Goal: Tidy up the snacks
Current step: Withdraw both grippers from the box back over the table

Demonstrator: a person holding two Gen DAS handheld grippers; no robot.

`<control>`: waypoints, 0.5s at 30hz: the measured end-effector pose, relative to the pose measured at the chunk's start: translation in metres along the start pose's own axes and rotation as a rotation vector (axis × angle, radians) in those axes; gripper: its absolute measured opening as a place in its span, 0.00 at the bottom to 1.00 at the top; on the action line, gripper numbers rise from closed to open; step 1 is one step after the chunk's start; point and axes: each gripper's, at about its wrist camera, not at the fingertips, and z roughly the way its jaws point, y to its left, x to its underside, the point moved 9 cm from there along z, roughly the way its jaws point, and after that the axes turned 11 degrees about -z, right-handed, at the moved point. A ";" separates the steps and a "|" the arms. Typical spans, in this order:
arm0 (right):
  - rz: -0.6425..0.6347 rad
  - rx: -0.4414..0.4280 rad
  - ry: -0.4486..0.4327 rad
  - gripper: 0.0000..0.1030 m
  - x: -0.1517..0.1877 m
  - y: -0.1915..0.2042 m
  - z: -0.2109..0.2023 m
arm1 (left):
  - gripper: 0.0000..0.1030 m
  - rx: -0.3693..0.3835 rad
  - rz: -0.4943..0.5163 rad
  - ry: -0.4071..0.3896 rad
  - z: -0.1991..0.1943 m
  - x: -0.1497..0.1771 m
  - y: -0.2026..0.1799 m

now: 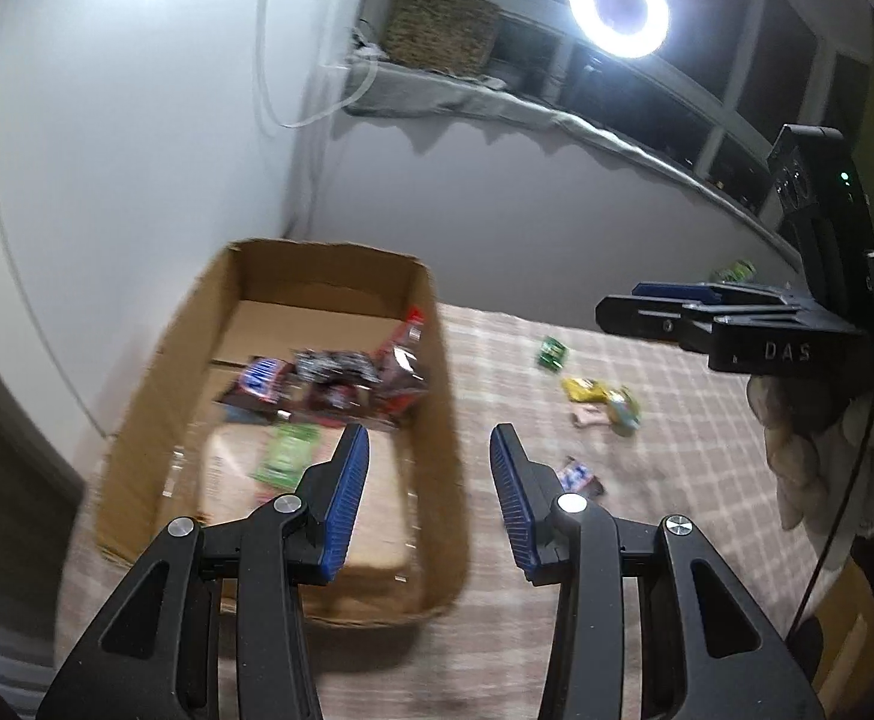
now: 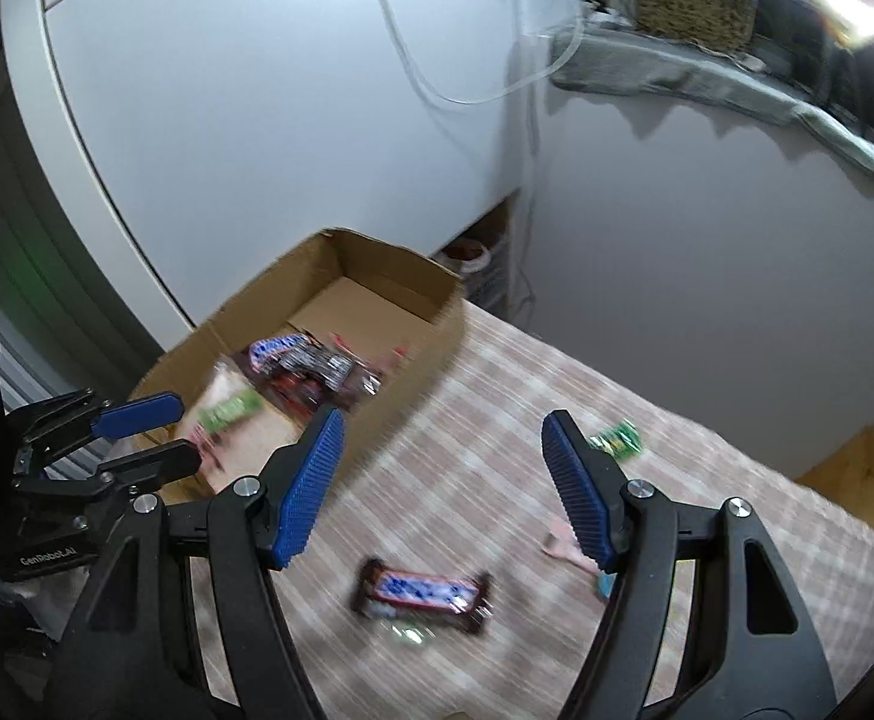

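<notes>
I hold both blue-padded grippers, left (image 1: 429, 450) and right (image 2: 442, 438), spread empty beside the brown cardboard box (image 1: 437, 396), a brown-wrapped chocolate bar (image 2: 422, 594) lying outside it

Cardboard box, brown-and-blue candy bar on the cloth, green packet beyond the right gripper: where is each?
cardboard box (image 2: 437, 324): right wrist view, outer side wall.
brown-and-blue candy bar (image 2: 422, 593): right wrist view, middle of the wrapper.
green packet (image 2: 616, 438): right wrist view, centre of the packet.
</notes>
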 end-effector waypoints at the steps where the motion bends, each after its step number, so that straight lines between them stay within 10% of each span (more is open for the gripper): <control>1: 0.008 0.006 0.003 0.69 0.006 -0.006 -0.003 | 0.39 0.008 0.010 0.009 0.002 0.004 -0.006; 15: 0.073 0.068 0.110 0.69 0.092 -0.076 -0.004 | 0.39 0.081 0.075 0.175 0.033 0.078 -0.069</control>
